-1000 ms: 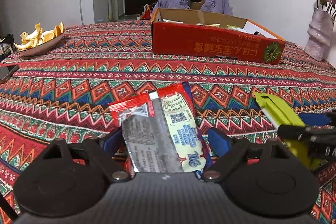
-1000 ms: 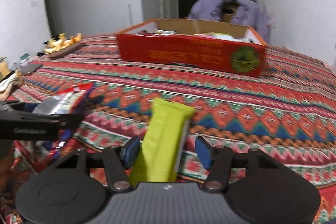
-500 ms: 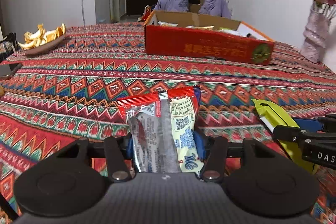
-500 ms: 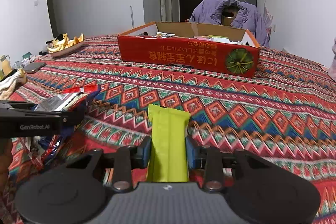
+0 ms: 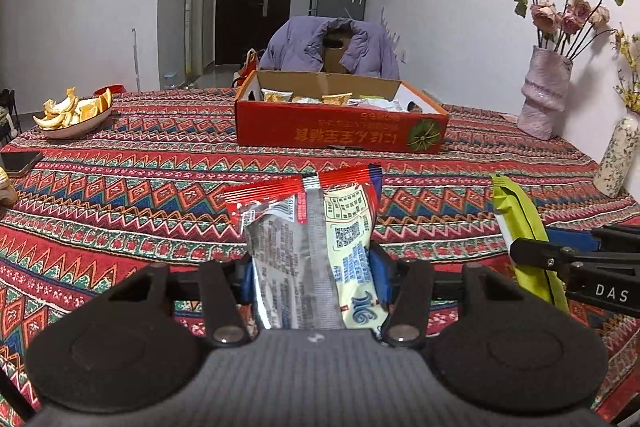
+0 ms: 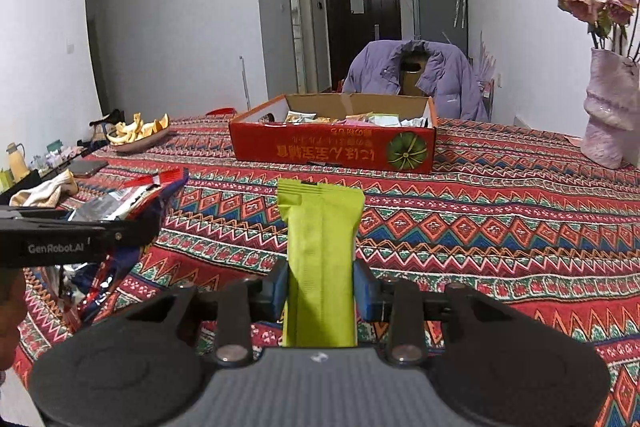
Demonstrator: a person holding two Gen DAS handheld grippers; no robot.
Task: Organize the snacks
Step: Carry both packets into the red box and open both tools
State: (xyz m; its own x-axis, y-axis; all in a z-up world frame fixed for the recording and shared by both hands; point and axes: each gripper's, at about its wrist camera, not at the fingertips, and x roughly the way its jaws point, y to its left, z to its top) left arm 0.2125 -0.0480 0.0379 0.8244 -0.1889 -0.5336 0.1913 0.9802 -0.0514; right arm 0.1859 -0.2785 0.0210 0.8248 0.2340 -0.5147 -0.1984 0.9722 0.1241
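Note:
My left gripper (image 5: 314, 277) is shut on a red, silver and cream snack packet (image 5: 316, 247) and holds it above the patterned tablecloth (image 5: 140, 195). My right gripper (image 6: 320, 287) is shut on a lime-green snack bar (image 6: 320, 247), also lifted off the cloth. The open red cardboard box (image 5: 340, 131) with several snacks inside stands ahead at the far middle of the table, and also shows in the right wrist view (image 6: 332, 147). The green bar (image 5: 520, 227) shows at the right of the left wrist view, the red packet (image 6: 120, 203) at the left of the right wrist view.
A plate of orange peels (image 5: 72, 111) and a phone (image 5: 20, 161) lie at the far left. A pink vase with roses (image 5: 546, 95) and a small floral bottle (image 5: 616, 157) stand at the right edge. A chair with a purple jacket (image 5: 332, 45) is behind the box.
Both grippers closed on their snacks, the left on the red packet, the right on the green bar, and lifted them off the cloth.

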